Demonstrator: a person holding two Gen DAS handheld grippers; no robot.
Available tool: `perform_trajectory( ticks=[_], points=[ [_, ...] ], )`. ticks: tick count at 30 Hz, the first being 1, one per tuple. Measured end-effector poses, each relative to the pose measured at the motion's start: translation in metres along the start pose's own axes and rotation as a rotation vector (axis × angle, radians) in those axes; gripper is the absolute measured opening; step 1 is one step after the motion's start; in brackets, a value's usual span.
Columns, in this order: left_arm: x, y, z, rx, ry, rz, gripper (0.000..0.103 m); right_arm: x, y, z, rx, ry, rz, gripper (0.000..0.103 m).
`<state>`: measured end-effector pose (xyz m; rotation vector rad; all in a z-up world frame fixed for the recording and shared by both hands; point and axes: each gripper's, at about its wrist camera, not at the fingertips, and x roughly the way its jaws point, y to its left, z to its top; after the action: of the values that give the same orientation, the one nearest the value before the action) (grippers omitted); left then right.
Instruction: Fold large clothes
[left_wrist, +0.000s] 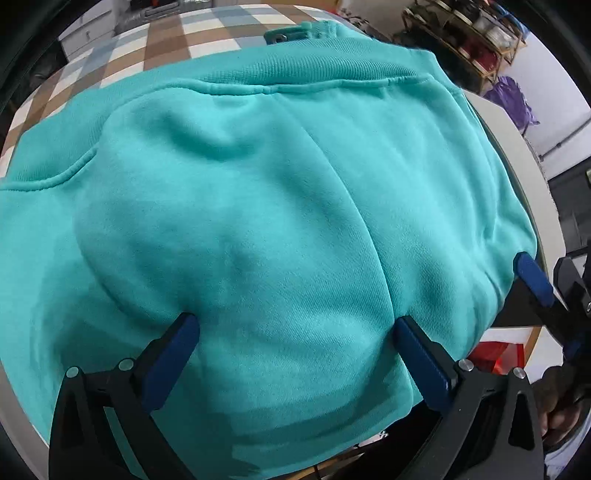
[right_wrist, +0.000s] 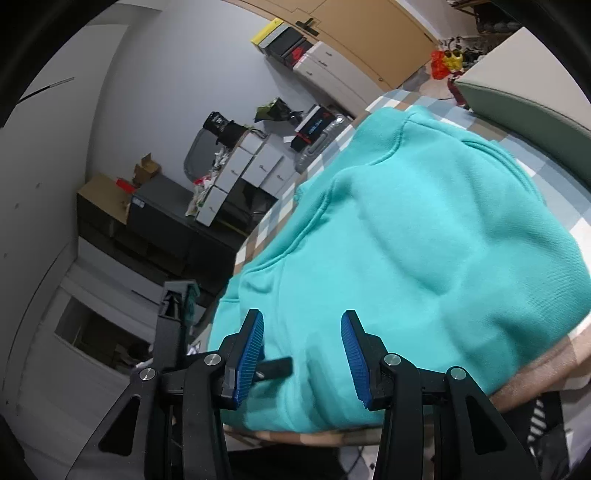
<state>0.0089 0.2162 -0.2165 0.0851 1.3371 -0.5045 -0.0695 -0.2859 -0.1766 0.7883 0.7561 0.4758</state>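
My sweatshirt (left_wrist: 280, 206) runs off the left and bottom edges of the left wrist view, so I can't see its sleeves. It hides most of the checked cloth (left_wrist: 162, 48). Shelf clutter (right_wrist: 236, 155) is too small to identify.

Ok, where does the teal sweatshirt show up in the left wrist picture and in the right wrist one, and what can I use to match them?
Left wrist view: the teal sweatshirt fills most of the frame, spreading from the centre to the bottom edge.
Right wrist view: the same sweatshirt lies centre to right, running down to the lower middle.
Shared landmark: the checked cloth under it, top left in the left wrist view and along the garment's left edge in the right wrist view.
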Motion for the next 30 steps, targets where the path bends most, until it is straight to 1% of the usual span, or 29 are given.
perform_trajectory(
  ticks=[1,2,3,4,5,6,7,8,9,10,11,12,13,14,16,17,18,19,20,21,23,25,26,27,28,29,30],
  points=[
    [-0.002,-0.004,-0.002,0.017,0.0,0.025,0.102,-0.001,-0.001,0.001,0.01,-0.003,-0.002,0.045],
    [-0.006,-0.008,-0.002,0.01,0.006,0.041,0.102,-0.002,-0.005,0.002,0.024,-0.005,-0.004,0.045],
    [-0.012,-0.009,-0.003,-0.012,0.018,0.042,0.102,-0.002,-0.007,0.003,0.042,-0.009,-0.006,0.045],
    [-0.02,-0.011,-0.005,-0.026,0.019,0.02,0.102,-0.003,-0.011,0.004,0.063,-0.013,-0.006,0.046],
    [-0.031,-0.015,-0.009,-0.015,-0.008,-0.013,0.102,-0.004,-0.015,0.004,0.086,-0.017,-0.003,0.046],
    [-0.039,-0.018,-0.012,0.009,-0.038,-0.022,0.102,-0.006,-0.018,0.004,0.104,-0.021,0.003,0.046],
    [-0.045,-0.021,-0.018,0.034,-0.07,0.001,0.102,-0.007,-0.02,0.004,0.116,-0.025,0.006,0.047],
    [-0.041,-0.019,-0.022,0.034,-0.068,0.028,0.102,-0.008,-0.021,0.004,0.122,-0.029,0.003,0.049],
    [-0.032,-0.013,-0.02,0.026,-0.044,0.041,0.102,-0.008,-0.021,0.004,0.123,-0.03,-0.003,0.05],
    [-0.018,-0.005,-0.023,0.006,0.003,0.036,0.102,-0.008,-0.02,0.005,0.121,-0.03,-0.008,0.05],
    [-0.001,0.006,-0.028,-0.029,0.032,-0.021,0.102,-0.007,-0.02,0.005,0.117,-0.028,-0.014,0.051],
    [0.004,0.013,-0.031,-0.041,0.01,-0.058,0.102,-0.006,-0.02,0.005,0.117,-0.025,-0.02,0.051],
    [0.002,0.015,-0.033,-0.025,-0.003,-0.068,0.102,-0.005,-0.02,0.005,0.123,-0.02,-0.024,0.053],
    [0.001,0.014,-0.034,-0.017,0.008,-0.053,0.102,-0.004,-0.024,0.005,0.143,-0.017,-0.038,0.055],
    [-0.005,0.007,-0.035,-0.015,0.033,-0.018,0.102,-0.003,-0.035,0.006,0.202,-0.011,-0.059,0.055],
    [-0.011,0.007,-0.036,-0.024,0.035,-0.019,0.102,-0.003,-0.045,0.007,0.249,-0.009,-0.073,0.055],
    [-0.013,0.001,-0.034,-0.024,0.029,-0.018,0.102,-0.002,-0.055,0.01,0.288,-0.001,-0.078,0.055],
    [-0.017,0.0,-0.037,-0.012,0.016,-0.004,0.102,0.0,-0.061,0.013,0.305,0.023,-0.083,0.05],
    [-0.018,-0.002,-0.037,0.002,0.011,0.007,0.102,0.004,-0.063,0.017,0.297,0.064,-0.109,0.04],
    [-0.016,-0.002,-0.02,0.021,0.006,0.021,0.102,0.006,-0.057,0.023,0.242,0.103,-0.161,0.036],
    [-0.022,0.003,-0.025,0.039,-0.032,0.018,0.102,0.006,-0.038,0.036,0.137,0.11,-0.201,0.036],
    [-0.028,0.018,-0.026,0.042,-0.108,0.071,0.102,-0.003,-0.014,0.057,0.047,0.046,-0.209,0.036],
    [-0.028,0.028,-0.026,0.028,-0.124,0.083,0.102,-0.005,-0.003,0.068,0.009,0.018,-0.206,0.036],
    [-0.026,0.037,-0.025,-0.003,-0.115,0.101,0.102,-0.001,0.013,0.085,-0.06,0.011,-0.229,0.036],
    [-0.023,0.054,-0.025,-0.061,-0.1,0.107,0.102,0.006,0.021,0.093,-0.101,0.024,-0.257,0.036],
    [-0.022,0.064,-0.026,-0.088,-0.114,0.072,0.102,0.018,0.028,0.104,-0.147,0.047,-0.301,0.036],
    [-0.019,0.068,-0.03,-0.092,-0.132,0.04,0.102,0.034,0.032,0.114,-0.189,0.08,-0.353,0.036]
  ],
)
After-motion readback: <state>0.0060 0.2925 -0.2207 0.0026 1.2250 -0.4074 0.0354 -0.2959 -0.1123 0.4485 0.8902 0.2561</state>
